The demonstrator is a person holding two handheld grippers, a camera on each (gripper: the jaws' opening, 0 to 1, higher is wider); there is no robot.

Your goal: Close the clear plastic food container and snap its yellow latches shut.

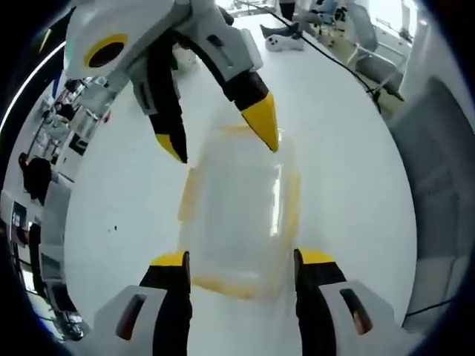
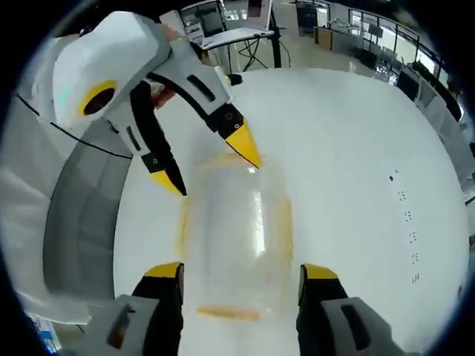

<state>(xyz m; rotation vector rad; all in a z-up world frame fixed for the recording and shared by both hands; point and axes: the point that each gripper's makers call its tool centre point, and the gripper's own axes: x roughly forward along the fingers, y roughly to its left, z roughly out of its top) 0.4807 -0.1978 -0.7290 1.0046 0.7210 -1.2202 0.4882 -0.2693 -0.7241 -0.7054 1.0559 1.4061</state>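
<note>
The clear plastic container (image 1: 237, 215) lies on the white table (image 1: 349, 148), between the two grippers, which face each other over it. In the left gripper view, the left gripper (image 1: 241, 261) has its two yellow-tipped jaws spread apart, one at each side of the near end of the container, and nothing is clamped between them. From the top of this view the right gripper (image 1: 223, 137) comes down with its jaws also parted; one yellow tip is at the far rim of the container and the other tip is beside its far corner, but whether they touch it cannot be told, because the container is blurred. Yellow latches (image 1: 293, 200) show as pale yellow bands along the sides and ends of the container; whether they are snapped shut cannot be told. In the right gripper view the same is seen from the other side: the container (image 2: 234, 237) is between the spread jaws of the right gripper (image 2: 241, 271), and the left gripper (image 2: 211, 167) hangs over its far end. Far away on the table lies a small white object (image 1: 284, 43), and chairs (image 1: 371, 52) stand beyond the table edge.
</note>
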